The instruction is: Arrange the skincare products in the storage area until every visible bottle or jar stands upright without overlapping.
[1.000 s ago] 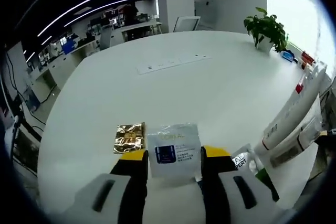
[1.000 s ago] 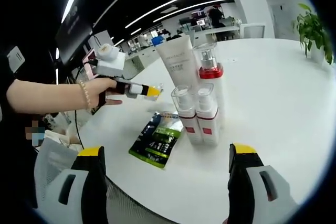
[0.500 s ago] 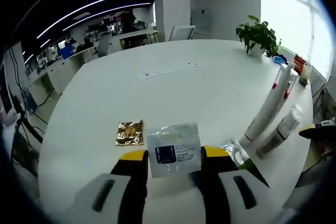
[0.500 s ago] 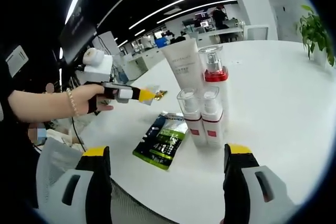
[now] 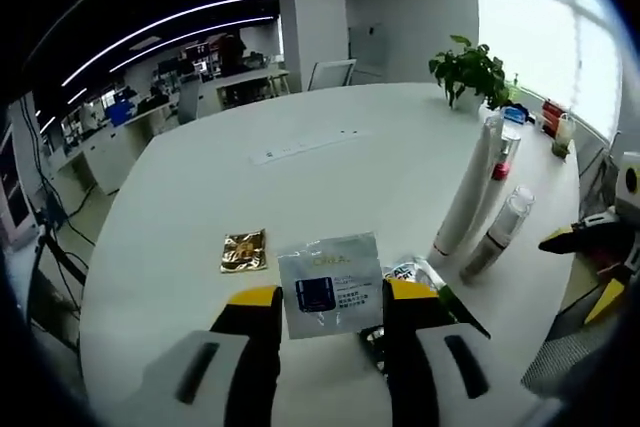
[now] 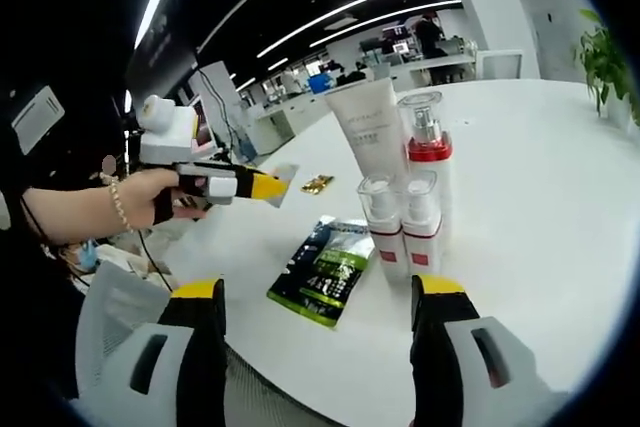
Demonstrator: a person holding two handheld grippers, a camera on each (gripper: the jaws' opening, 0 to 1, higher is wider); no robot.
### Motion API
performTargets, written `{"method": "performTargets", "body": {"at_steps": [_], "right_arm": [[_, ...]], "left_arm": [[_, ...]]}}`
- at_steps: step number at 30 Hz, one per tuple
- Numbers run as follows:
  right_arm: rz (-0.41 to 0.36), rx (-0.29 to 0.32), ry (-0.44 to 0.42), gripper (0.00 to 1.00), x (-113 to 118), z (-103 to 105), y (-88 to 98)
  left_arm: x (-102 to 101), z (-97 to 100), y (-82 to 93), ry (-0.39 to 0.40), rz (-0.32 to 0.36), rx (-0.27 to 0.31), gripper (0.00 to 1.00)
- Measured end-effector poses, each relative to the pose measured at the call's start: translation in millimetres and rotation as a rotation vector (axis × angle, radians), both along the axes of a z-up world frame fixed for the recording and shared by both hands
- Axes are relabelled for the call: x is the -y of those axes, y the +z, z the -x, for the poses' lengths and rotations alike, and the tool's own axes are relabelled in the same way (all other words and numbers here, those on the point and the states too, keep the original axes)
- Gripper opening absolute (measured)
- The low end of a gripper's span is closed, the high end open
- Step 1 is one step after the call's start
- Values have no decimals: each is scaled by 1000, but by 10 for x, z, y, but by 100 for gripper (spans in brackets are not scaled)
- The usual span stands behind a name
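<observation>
On the broad white round table [image 5: 330,177] all the skincare items are gathered near the edge closest to the person. Largest among them, a tall white squeeze tube [image 6: 368,142] is seen standing on its cap in the right gripper view, with a clear pump bottle with a red collar [image 6: 427,162] upright just beside it, and 2 short clear-capped bottles with red bands [image 6: 402,227] side by side directly in front. A green and black flat sachet [image 6: 325,269] is laid flat on the table next to those 2 bottles, and a small gold foil packet [image 5: 243,250] lies further along the table, well apart from the bottles. A pale blue and white sample sachet [image 5: 330,282] is held clear of the table, pinched between the yellow-tipped jaws of the left gripper [image 5: 330,299], which are closed on its lower edge. The jaws of the right gripper [image 6: 318,289] are spread wide with nothing between them. A potted green plant [image 5: 465,69] is set at the far side of the table.
</observation>
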State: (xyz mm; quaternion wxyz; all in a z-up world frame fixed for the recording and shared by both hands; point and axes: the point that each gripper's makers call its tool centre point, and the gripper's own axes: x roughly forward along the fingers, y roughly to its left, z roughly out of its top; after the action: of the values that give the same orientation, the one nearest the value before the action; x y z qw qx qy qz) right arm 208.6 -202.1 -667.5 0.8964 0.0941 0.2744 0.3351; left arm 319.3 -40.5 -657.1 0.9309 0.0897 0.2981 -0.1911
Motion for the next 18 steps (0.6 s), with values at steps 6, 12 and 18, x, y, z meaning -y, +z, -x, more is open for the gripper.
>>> {"method": "performTargets", "body": {"at_steps": [6,12,18], "right_arm": [[-55,-5,13,68,-50,10,49],[-122,-1,37,53,-173,10,143],[-175,-14,83,45,-436,13,207]], "left_arm": [[15,136,60,-37,-3,11,40],[63,287,111,-99,-15,30,40],[141,438,175,-140,-32,51,40]]}}
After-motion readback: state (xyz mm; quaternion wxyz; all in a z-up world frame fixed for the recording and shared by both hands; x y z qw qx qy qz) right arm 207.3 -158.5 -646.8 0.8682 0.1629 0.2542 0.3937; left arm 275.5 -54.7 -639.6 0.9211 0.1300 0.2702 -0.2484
